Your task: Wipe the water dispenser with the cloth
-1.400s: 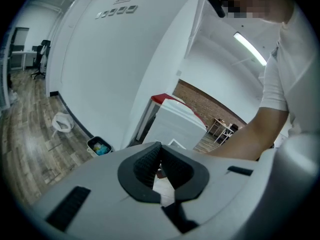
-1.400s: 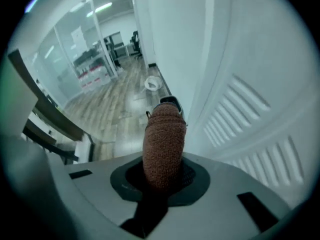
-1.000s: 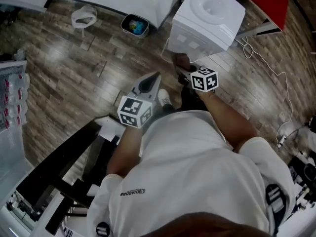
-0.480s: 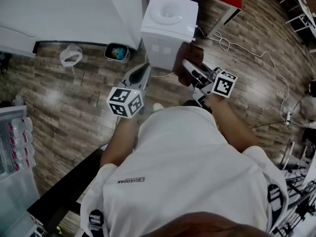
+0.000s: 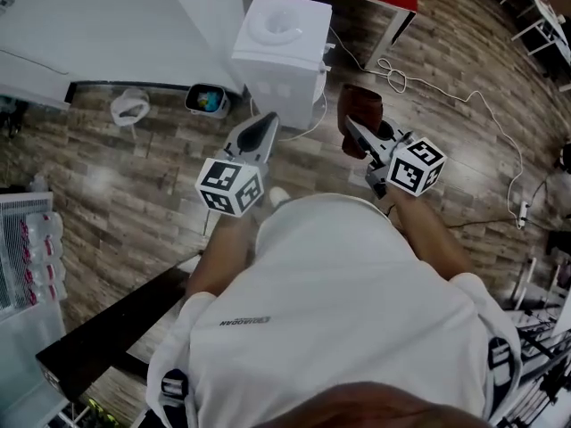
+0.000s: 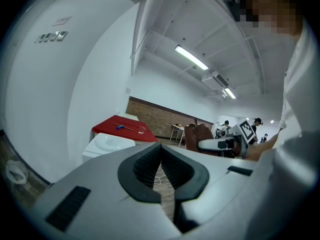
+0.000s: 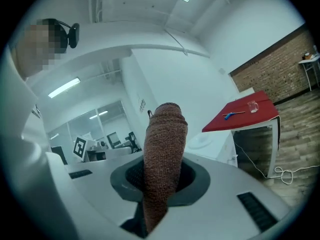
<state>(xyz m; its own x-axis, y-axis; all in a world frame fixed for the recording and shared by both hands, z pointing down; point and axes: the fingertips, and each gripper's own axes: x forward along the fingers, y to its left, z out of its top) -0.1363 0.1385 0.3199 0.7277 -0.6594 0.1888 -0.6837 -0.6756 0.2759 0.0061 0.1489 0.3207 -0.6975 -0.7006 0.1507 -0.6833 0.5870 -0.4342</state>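
The water dispenser point(image 5: 281, 50) stands on the floor by the far wall. Its top well is bare, with no bottle fitted. The cloth point(image 5: 360, 107), a brown bunched roll, is near the dispenser's right side and not touching it. My right claw point(image 5: 355, 132) is clenched on the cloth. My left claw point(image 5: 266, 125) is closed on nothing.

Hazards:
- The roll offers a small contact face and may slip under pressure.
- The unloaded dispenser may shift when pushed.
- The white cable point(image 5: 401, 80) on the floor to the right may snag a foot.

A small bin point(image 5: 203, 99) left of the dispenser holds blue-green litter.
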